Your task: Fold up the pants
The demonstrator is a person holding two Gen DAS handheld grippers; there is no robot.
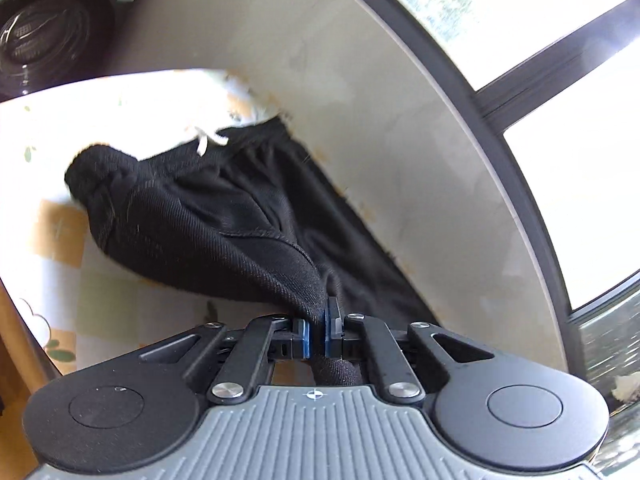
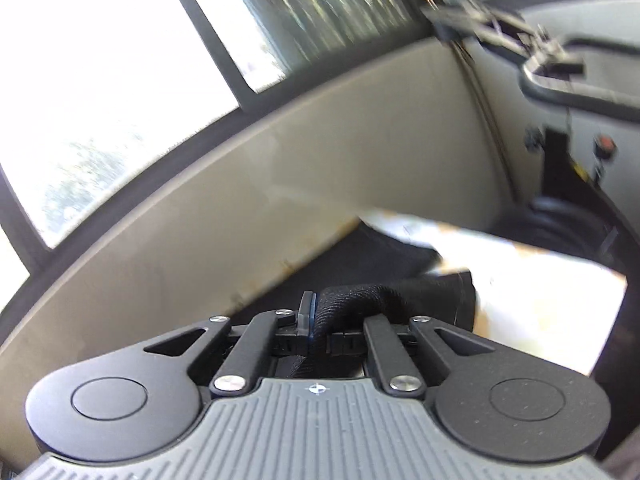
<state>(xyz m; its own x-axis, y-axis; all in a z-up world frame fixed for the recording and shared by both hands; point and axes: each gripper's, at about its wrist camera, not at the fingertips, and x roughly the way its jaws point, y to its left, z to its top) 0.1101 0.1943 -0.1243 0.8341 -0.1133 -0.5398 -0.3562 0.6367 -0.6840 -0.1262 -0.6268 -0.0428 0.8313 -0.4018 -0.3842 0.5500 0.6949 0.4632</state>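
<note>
Black pants (image 1: 208,208) with a white drawstring (image 1: 206,140) lie on a table with a patterned cloth (image 1: 108,292), against a beige wall. My left gripper (image 1: 318,330) is shut on a fold of the black fabric and lifts it off the table. The waistband lies at the far end. In the right wrist view my right gripper (image 2: 320,326) is shut on a thick roll of the same black pants (image 2: 360,296), which drapes over the right finger and hides it. The rest of the pants lies flat beyond along the wall.
A beige wall (image 1: 380,120) with a dark-framed window (image 1: 540,80) runs along the table's far side. A washing machine (image 1: 44,28) stands past the table's end. In the right wrist view dark equipment (image 2: 560,68) stands at the right, beyond the sunlit table edge (image 2: 540,280).
</note>
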